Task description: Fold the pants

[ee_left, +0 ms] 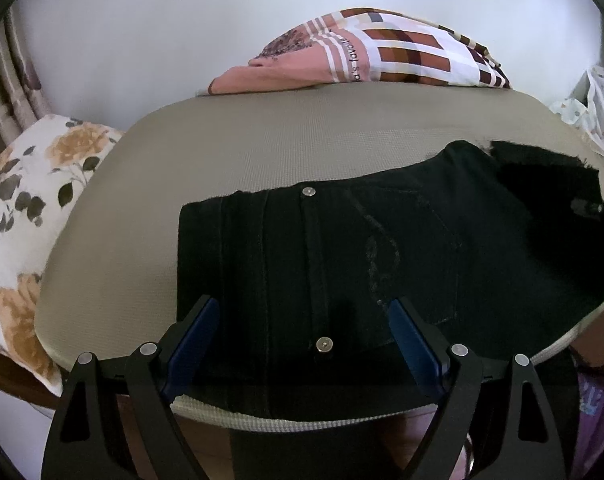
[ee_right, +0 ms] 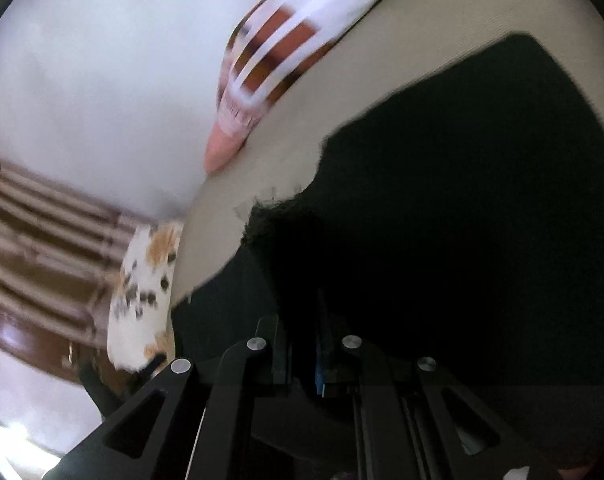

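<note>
1. The black pants (ee_left: 341, 256) are lying flat on a beige padded surface (ee_left: 230, 152). It looks like a cushion or a mattress, can't tell which. In the left wrist view they fill the middle and run off toward 3 o'clock.
2. There are two silver buttons on the fly, one at the top edge (ee_left: 309, 191) and one lower down (ee_left: 324, 345), almost dead center between the fingers. A faint pale smudge sits on the fabric just to the right of the fly.
3. The left claw (ee_left: 305, 344) is spread wide, with a blue pad (ee_left: 194, 344) on each side and nothing between them. It hangs over the near edge of the pants, around 6 o'clock.
4. The right claw (ee_right: 305, 344) has its fingers drawn close together, with black fabric bunched right at the tips. It looks pinched on the pants (ee_right: 461, 208), though it's dark down there. That view is tilted and pretty blurry.
5. A frayed hem edge (ee_right: 274, 200) shows at about 9 o'clock from the center of the right wrist view, with little threads sticking out over the beige.
6. At 12 o'clock in the left view there's a pink and brown checked cloth (ee_left: 381, 52) with sideways writing on it. I can make out "favorite" and the rest is too small.
7. A floral pillow (ee_left: 26, 208) with orange roses sits at 9 o'clock, off the beige surface. Behind it all is a plain white wall (ee_left: 142, 40).
</note>
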{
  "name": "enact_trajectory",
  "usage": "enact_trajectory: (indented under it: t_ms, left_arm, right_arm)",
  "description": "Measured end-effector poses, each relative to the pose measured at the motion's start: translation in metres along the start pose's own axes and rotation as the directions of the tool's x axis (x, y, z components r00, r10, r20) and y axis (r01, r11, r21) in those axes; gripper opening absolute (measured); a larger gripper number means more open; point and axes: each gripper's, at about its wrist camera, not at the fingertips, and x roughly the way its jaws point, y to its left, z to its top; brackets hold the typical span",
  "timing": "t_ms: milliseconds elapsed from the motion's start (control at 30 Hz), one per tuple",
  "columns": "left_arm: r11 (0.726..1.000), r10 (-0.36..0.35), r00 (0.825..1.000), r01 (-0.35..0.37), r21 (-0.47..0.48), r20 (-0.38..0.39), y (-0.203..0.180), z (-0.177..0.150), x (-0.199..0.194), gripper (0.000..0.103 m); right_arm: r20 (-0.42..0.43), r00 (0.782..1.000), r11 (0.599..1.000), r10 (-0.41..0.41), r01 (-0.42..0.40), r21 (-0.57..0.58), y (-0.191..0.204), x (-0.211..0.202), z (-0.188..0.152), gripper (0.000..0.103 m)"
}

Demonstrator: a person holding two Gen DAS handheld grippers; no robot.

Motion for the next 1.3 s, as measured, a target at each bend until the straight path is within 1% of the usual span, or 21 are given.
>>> enact_trajectory:
  t_ms: [100, 300, 533, 833, 967, 1067, 1133, 1167, 1200, 1233, 1267, 1300]
  left_arm:
    - [1.0, -0.016, 1.0, 0.015, -0.019, -0.017, 0.003, -0.002, 0.004, 0.087]
    - [0.999, -0.026, 0.999, 0.025, -0.029, -0.025, 0.005, -0.002, 0.007, 0.087]
    - [0.999, -0.031, 0.999, 0.03, -0.024, -0.042, 0.003, -0.004, 0.012, 0.087]
    - [0.999, -0.033, 0.998, 0.032, -0.022, -0.05, 0.001, -0.005, 0.013, 0.087]
    - [0.999, -0.039, 0.998, 0.038, -0.027, -0.055, 0.002, -0.006, 0.015, 0.087]
    - [0.999, -0.041, 0.997, 0.039, -0.032, -0.06, 0.002, -0.007, 0.017, 0.087]
    - [0.999, -0.04, 0.997, 0.038, -0.035, -0.062, 0.002, -0.007, 0.017, 0.087]
    - [0.999, -0.041, 0.997, 0.039, -0.037, -0.062, 0.003, -0.007, 0.017, 0.087]
    - [0.998, -0.042, 0.997, 0.04, -0.039, -0.063, 0.003, -0.007, 0.017, 0.087]
    - [0.998, -0.043, 0.997, 0.041, -0.041, -0.064, 0.004, -0.007, 0.017, 0.087]
    - [0.998, -0.045, 0.997, 0.042, -0.044, -0.065, 0.004, -0.007, 0.017, 0.087]
    - [0.998, -0.046, 0.997, 0.043, -0.046, -0.065, 0.004, -0.007, 0.017, 0.087]
  right_arm:
    - [-0.023, 0.999, 0.996, -0.042, 0.04, -0.079, 0.017, 0.013, -0.011, 0.009]
    - [-0.047, 0.996, 0.983, -0.08, 0.071, -0.168, 0.032, 0.021, -0.025, 0.009]
    - [-0.054, 0.986, 0.941, -0.161, 0.136, -0.311, 0.044, 0.026, -0.046, 0.01]
    - [-0.061, 0.975, 0.893, -0.214, 0.17, -0.417, 0.052, 0.028, -0.063, 0.012]
    - [-0.067, 0.975, 0.886, -0.212, 0.163, -0.434, 0.054, 0.029, -0.065, 0.014]
    - [-0.093, 0.978, 0.888, -0.188, 0.128, -0.442, 0.056, 0.029, -0.068, 0.023]
    - [-0.125, 0.979, 0.886, -0.161, 0.088, -0.456, 0.059, 0.03, -0.072, 0.033]
    - [-0.138, 0.979, 0.882, -0.151, 0.07, -0.466, 0.061, 0.029, -0.075, 0.036]
    - [-0.15, 0.978, 0.88, -0.142, 0.056, -0.471, 0.062, 0.028, -0.076, 0.04]
    - [-0.177, 0.977, 0.882, -0.118, 0.021, -0.47, 0.063, 0.028, -0.077, 0.046]
    - [-0.213, 0.974, 0.887, -0.082, -0.026, -0.461, 0.063, 0.026, -0.078, 0.048]
    - [-0.238, 0.97, 0.893, -0.056, -0.058, -0.447, 0.063, 0.025, -0.078, 0.052]
